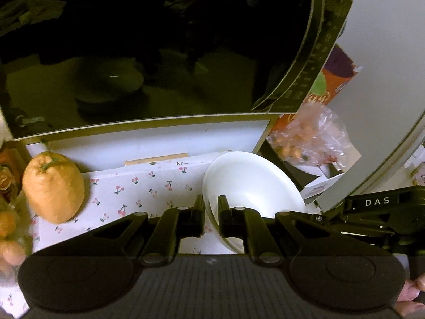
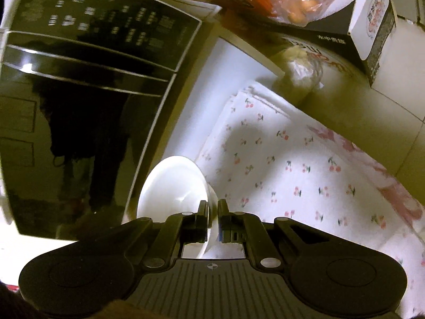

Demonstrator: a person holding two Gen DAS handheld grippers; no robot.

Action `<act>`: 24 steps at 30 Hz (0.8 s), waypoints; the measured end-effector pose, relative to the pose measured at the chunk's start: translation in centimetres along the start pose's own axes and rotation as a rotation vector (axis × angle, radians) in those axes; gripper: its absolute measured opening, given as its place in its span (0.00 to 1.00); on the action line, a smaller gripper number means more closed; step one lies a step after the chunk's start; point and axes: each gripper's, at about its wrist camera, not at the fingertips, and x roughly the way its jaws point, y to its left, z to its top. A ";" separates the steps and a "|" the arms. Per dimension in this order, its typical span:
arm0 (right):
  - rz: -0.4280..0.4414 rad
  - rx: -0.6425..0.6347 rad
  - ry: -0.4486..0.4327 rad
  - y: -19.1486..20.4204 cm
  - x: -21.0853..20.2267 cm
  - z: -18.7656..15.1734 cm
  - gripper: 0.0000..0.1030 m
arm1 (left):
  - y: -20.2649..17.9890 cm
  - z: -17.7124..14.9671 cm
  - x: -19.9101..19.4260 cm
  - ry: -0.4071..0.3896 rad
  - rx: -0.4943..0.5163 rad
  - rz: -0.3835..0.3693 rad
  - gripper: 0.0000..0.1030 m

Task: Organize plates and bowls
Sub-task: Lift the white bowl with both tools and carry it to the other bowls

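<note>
My left claw (image 1: 211, 212) is clamped on the rim of the white bowl (image 1: 255, 183), low and centre-right in its frame. My right claw (image 2: 212, 216) pinches the same bowl's opposite rim, bottom centre, above the cherry-print cloth (image 2: 292, 159) beside the black microwave (image 2: 93, 93).

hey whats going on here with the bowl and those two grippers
A person is holding one white bowl with two handheld grippers at once. The left gripper has its jaws shut on one side of the rim, and the right gripper is shut on the opposite side. The bowl sits tilted over a cherry-print cloth, in front of a black microwave. A large yellow citrus fruit lies on the cloth to the left.
</note>
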 end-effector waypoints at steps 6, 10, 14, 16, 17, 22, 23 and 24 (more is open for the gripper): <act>-0.007 -0.035 -0.002 0.8 -2.6 -2.1 0.07 | -0.3 -1.4 -2.9 -0.006 -0.027 -0.008 0.08; 0.004 -0.043 0.007 0.4 -4.2 -3.9 0.08 | -0.7 -3.0 -4.7 -0.009 -0.037 0.003 0.08; 0.027 -0.001 0.042 -1.3 -5.3 -6.0 0.08 | -0.3 -5.5 -6.5 -0.008 -0.126 -0.006 0.08; 0.030 -0.002 0.055 -2.0 -5.9 -6.9 0.08 | -0.4 -6.7 -7.1 -0.002 -0.138 -0.003 0.08; 0.029 -0.003 0.059 -2.2 -6.1 -7.3 0.08 | -0.5 -7.3 -7.4 -0.005 -0.134 -0.001 0.08; 0.014 -0.043 0.061 -2.5 -7.3 -9.0 0.08 | -0.8 -9.1 -8.7 -0.017 -0.138 0.000 0.09; 0.009 -0.055 0.058 -2.4 -7.5 -9.3 0.08 | -0.8 -9.4 -9.1 -0.017 -0.137 0.000 0.08; 0.004 -0.068 0.057 -2.5 -7.7 -9.5 0.08 | -0.9 -9.8 -9.3 -0.017 -0.138 0.000 0.08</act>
